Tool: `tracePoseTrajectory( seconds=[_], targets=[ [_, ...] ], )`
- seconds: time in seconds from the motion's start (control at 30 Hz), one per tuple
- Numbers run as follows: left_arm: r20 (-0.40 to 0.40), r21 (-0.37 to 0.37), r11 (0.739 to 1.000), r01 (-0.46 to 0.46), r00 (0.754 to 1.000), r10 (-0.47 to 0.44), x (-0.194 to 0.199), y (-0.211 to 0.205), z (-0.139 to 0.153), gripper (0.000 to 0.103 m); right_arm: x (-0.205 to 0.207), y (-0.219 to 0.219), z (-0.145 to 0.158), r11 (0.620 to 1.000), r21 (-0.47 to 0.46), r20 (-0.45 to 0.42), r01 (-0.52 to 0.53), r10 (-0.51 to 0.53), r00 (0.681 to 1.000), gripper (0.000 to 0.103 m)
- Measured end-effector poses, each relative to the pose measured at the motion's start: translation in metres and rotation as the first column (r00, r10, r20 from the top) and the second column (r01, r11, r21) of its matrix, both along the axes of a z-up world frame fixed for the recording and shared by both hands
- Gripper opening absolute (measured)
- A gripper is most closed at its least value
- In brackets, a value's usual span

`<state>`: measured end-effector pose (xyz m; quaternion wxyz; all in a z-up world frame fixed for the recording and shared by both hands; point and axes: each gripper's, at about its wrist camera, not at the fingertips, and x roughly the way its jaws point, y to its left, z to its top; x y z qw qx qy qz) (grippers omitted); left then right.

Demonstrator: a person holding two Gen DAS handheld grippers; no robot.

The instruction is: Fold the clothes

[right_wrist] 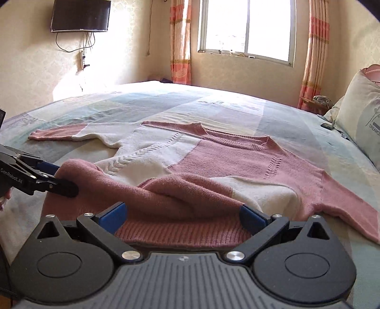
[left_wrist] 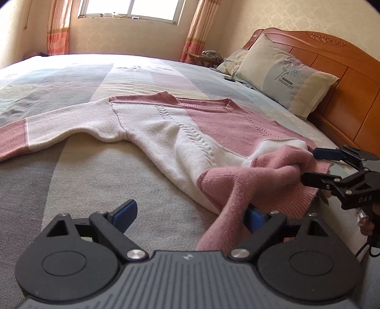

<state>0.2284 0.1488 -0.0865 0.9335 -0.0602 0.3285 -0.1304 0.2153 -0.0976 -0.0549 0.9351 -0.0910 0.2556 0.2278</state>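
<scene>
Both claws spread wide at the sweater's hem

The left gripper (left_wrist: 190, 214) is released, pink knit draped over its right finger; the right gripper (right_wrist: 182, 215) gapes too, with bunched hem lying between its fingers. The pink-and-white sweater (right_wrist: 213, 154) lies front-up across the bed (right_wrist: 296, 123), sleeves out, pillow (left_wrist: 285, 73) beyond.

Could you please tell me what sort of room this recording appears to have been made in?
It looks like a home bedroom. A wide bed fills the view, with a pillow against a wooden headboard, a curtained window, and a television mounted on the wall. A sweater lies spread on the bed.
</scene>
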Motion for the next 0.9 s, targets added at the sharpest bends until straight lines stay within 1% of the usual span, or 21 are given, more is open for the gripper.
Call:
tracePoseTrajectory(
  seconds=[0.03,0.07,0.1,0.17,0.2,0.27,0.33,0.4,0.43,0.53,0.6,0.7,0.8,0.9],
  targets=[
    [0.002,0.014,1.000,-0.007,1.000,0.007,0.002,-0.001,0.000,0.092,0.008,0.001,0.001,1.000,-0.017,0.011,0.015,-0.015,1.000,0.103],
    [0.004,0.028,0.999,-0.015,1.000,0.014,0.004,-0.001,-0.001,0.092,0.021,0.002,0.000,0.998,-0.047,0.003,0.045,-0.045,0.999,0.103],
    [0.006,0.042,0.999,-0.022,1.000,0.022,0.006,-0.002,-0.001,0.092,0.035,0.002,-0.002,0.997,-0.063,-0.025,0.054,-0.056,0.998,0.103],
    [0.015,0.052,0.998,-0.031,0.999,0.030,0.007,-0.001,0.000,0.092,0.053,-0.001,-0.005,0.997,-0.054,-0.073,0.052,-0.056,0.996,0.103],
    [0.020,0.053,0.998,-0.034,0.999,0.033,0.007,-0.001,0.000,0.092,0.056,-0.003,-0.003,0.997,-0.050,-0.078,0.057,-0.061,0.995,0.103],
    [0.032,0.060,0.997,-0.042,0.999,0.040,0.007,0.000,0.002,0.092,0.046,-0.003,0.003,0.997,-0.057,-0.054,0.049,-0.052,0.997,0.103],
    [0.048,0.072,0.996,-0.050,0.998,0.046,0.004,0.000,0.004,0.092,0.026,-0.001,0.008,0.995,-0.097,-0.008,0.031,-0.032,0.999,0.103],
    [0.056,0.070,0.996,-0.055,0.997,0.051,0.002,0.002,0.004,0.092,0.003,0.001,0.010,0.988,-0.153,0.037,0.012,-0.007,0.999,0.103],
    [0.057,0.070,0.996,-0.058,0.997,0.054,0.002,0.002,0.004,0.092,-0.012,0.001,0.009,0.980,-0.197,0.062,0.008,0.005,0.998,0.103],
    [0.051,0.069,0.995,-0.075,0.996,0.071,0.002,0.005,0.003,0.092,-0.039,-0.004,0.003,0.956,-0.294,0.089,0.014,0.012,0.996,0.103],
    [0.042,0.060,0.994,-0.087,0.996,0.084,0.003,0.008,0.001,0.092,-0.050,-0.011,-0.003,0.942,-0.334,0.093,0.030,0.001,0.996,0.103],
    [0.031,0.043,0.994,-0.099,0.995,0.098,0.005,0.012,-0.001,0.094,-0.052,-0.024,-0.011,0.935,-0.350,0.064,0.065,-0.045,0.997,0.103],
    [0.018,0.026,0.993,-0.112,0.994,0.112,0.008,0.015,-0.004,0.094,-0.045,-0.031,-0.024,0.929,-0.361,0.038,0.085,-0.076,0.996,0.103],
    [0.003,0.006,0.993,-0.119,0.993,0.119,0.011,0.018,-0.007,0.095,-0.034,-0.025,-0.042,0.918,-0.385,0.042,0.097,-0.088,0.995,0.103]
  ],
)
